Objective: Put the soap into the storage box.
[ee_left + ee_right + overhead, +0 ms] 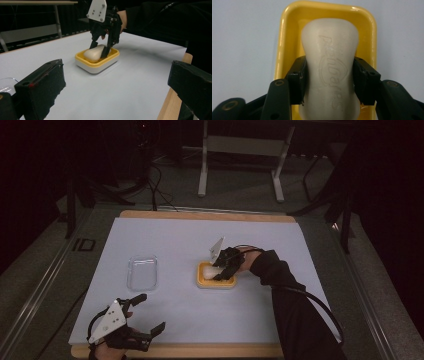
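While the right gripper [329, 82] stood over the yellow soap dish [287, 37], its two black jaws were clamped on the narrowed waist of the bar of soap [329, 50], one pad on each long flank. The bar lay lengthwise in the dish, its embossed face upward. In the left gripper view the bar [93, 53] sat with one end raised above the rim of the dish [97, 65]; whether its underside touched the dish floor could not be told.

Handling, as judged from these views:
- Weight: the bar appeared solid and moderately heavy for its bulk; a firm hold was advisable.
- Stiffness: it looked hard and kept its shape between the pads, with no visible denting.
- Surface: the finish was smooth and waxy, so slipping was a risk, greater if the bar was damp.
- Fragility: low, though a drop could chip a corner or mar the embossing.

Recommended hold: across the waist, as shown, where the flaring ends on either side of the pads resist sliding out lengthwise. A hold on the rounded ends was to be avoided.

In the high view the dish [216, 282] rested right of centre on the white mat [175, 240], with a clear plastic lid [142, 272] well apart to its left. The left gripper [148, 312] rested near the front edge of the table [200, 351], jaws spread wide and holding nothing.
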Demonstrator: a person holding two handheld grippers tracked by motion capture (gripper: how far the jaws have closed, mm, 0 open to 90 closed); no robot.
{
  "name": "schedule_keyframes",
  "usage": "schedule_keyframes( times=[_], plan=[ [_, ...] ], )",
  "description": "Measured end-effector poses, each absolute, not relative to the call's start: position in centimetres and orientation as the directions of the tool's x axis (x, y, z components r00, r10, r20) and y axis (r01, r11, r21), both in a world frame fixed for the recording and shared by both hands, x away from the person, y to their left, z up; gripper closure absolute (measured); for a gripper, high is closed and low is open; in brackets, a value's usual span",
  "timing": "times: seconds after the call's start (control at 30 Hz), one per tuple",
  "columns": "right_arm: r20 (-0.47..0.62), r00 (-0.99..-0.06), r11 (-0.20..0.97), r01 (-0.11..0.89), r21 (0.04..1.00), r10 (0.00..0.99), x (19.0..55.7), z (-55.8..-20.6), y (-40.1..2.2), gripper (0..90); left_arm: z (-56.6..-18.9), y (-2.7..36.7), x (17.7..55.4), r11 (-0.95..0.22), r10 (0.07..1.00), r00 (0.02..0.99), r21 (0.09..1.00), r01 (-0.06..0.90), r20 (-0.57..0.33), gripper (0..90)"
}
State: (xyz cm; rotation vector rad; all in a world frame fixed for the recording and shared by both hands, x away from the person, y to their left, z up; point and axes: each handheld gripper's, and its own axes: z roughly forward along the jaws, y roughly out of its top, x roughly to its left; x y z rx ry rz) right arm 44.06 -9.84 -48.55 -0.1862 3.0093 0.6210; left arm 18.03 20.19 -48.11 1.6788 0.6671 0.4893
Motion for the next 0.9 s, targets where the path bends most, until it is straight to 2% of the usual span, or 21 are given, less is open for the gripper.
schedule_keyframes(
  times=[0.3,0.53,0.9],
  plan=[
    [-0.082,-0.993,0.912,-0.110,0.394,-0.084,44.3,-49.3,-9.7,49.4,-48.1,20.2,18.0,-0.136,0.662,0.748,0.977,0.164,-0.034,1.1],
    [-0.075,-0.994,0.932,-0.095,0.350,-0.074,44.4,-49.1,-9.5,48.6,-48.1,20.1,18.0,-0.140,0.662,0.749,0.977,0.162,-0.029,1.2],
    [-0.059,-0.997,0.931,-0.069,0.359,-0.051,44.2,-46.3,-10.1,47.0,-48.2,20.0,18.1,-0.145,0.663,0.748,0.976,0.163,-0.027,1.2]
  ],
)
